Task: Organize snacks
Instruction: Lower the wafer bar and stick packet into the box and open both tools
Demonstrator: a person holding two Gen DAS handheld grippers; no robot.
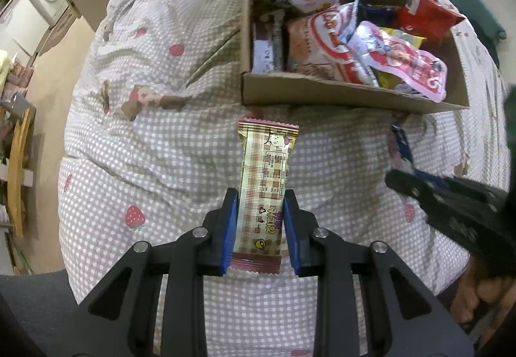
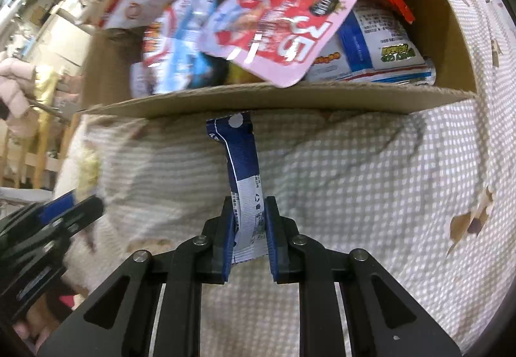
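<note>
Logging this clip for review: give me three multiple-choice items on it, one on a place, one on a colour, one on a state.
1. Where is the pink pouch?
A. in the cardboard box
B. on the bedspread
C. in a gripper

2. What colour is the packet in the right gripper?
A. green
B. blue and white
C. orange

3. The left gripper is:
A. open, empty
B. shut on a snack bar
C. out of view

Answers: 1 A, it overhangs the box's front wall; 2 B, blue top, white lower part; 3 B, both pads press the bar's sides.
</note>
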